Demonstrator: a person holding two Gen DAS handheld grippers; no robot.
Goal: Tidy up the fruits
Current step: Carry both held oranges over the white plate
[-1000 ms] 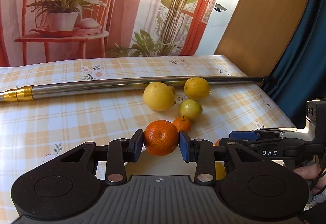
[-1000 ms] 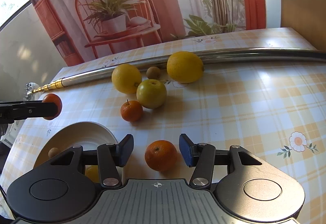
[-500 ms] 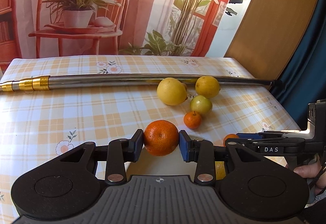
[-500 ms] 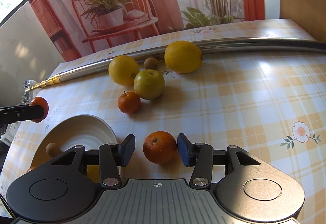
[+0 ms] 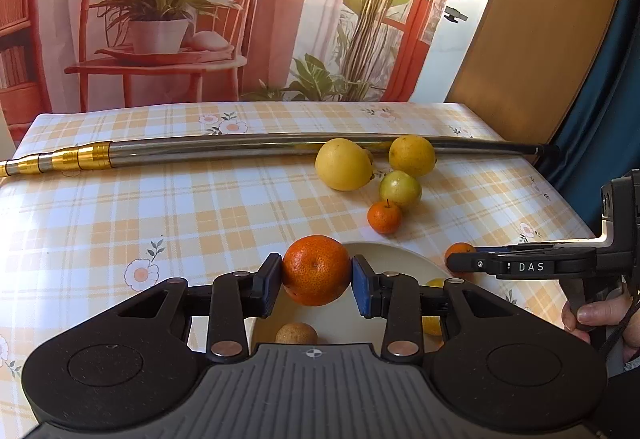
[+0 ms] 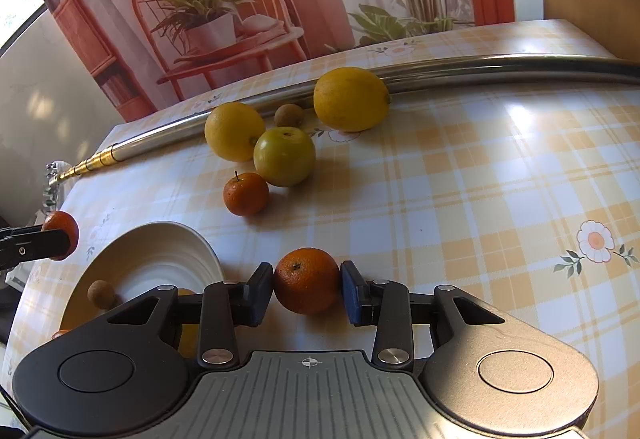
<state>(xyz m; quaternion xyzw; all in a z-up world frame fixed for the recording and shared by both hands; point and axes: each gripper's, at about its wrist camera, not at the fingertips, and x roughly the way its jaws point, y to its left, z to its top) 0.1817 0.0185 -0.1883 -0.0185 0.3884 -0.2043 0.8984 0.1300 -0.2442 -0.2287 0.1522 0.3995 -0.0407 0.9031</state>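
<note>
Since a second ago the right gripper (image 6: pixel 307 289) has narrowed from standing wide of the round orange mandarin (image 6: pixel 306 280) to pressing both blue pads against its sides, and the left wrist view has swung so that more of the table's left end and the white ceramic plate (image 5: pixel 394 259) show.

In the left wrist view, the left gripper (image 5: pixel 316 281) pinches a large dimpled orange (image 5: pixel 316 270) between its pads, held above the plate's left part. A small brown round fruit (image 5: pixel 296 333) lies on the plate near the camera, and a yellow fruit (image 5: pixel 433 319) shows at the plate's right side, mostly hidden by a finger. Farther off on the yellow checked tablecloth (image 5: pixel 160 207) lie a small stemmed tangerine (image 5: pixel 384 216), a green-yellow round fruit (image 5: pixel 400 189), a pale yellow lemon (image 5: pixel 344 164) and a deeper yellow lemon (image 5: pixel 412 156), the last two against a long steel pole with gold bands (image 5: pixel 240 147). At the right the other gripper's arm reaches in, a hand (image 5: pixel 600 319) on its grip.

In the right wrist view, the mandarin sits on the cloth, just right of the plate. The same four fruits cluster farther away, with a small brown fruit (image 6: pixel 289 115) between the lemons beside the pole. At the far left the left gripper's orange is visible.
</note>
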